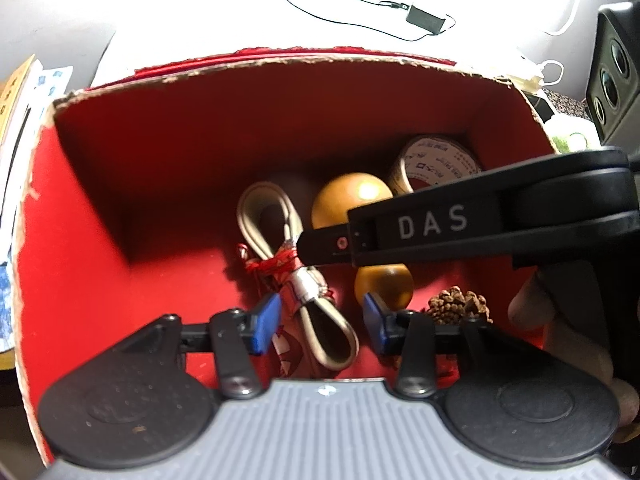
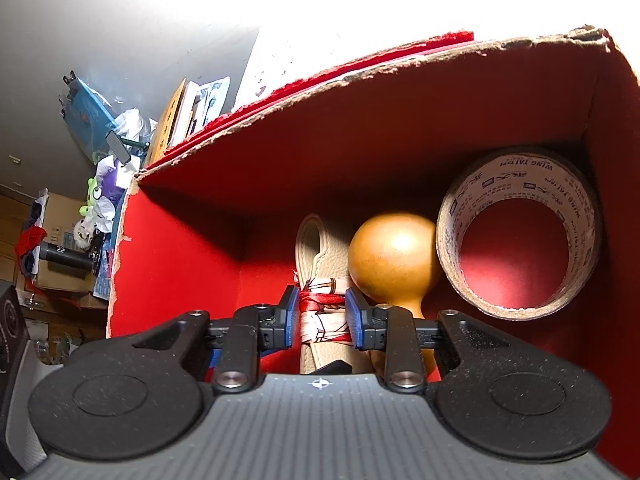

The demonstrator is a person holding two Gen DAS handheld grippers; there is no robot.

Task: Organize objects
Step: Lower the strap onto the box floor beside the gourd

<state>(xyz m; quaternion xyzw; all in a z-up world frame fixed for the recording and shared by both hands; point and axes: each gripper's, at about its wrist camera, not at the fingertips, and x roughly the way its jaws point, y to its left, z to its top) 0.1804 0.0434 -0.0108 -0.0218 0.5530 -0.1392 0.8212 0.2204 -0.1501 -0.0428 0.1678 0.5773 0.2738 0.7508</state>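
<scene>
A red cardboard box holds a beige strap bundle tied with red ribbon, a golden gourd, a tape roll and a pine cone. My left gripper is open above the bundle's lower loop. My right gripper reaches into the box with its blue pads on either side of the bundle's red ribbon wrap; it also shows in the left wrist view. The gourd and tape roll lie to its right.
The box walls rise around both grippers. A white table with a black cable and adapter lies beyond the box. Papers sit left, a speaker right. Cluttered shelves stand at far left.
</scene>
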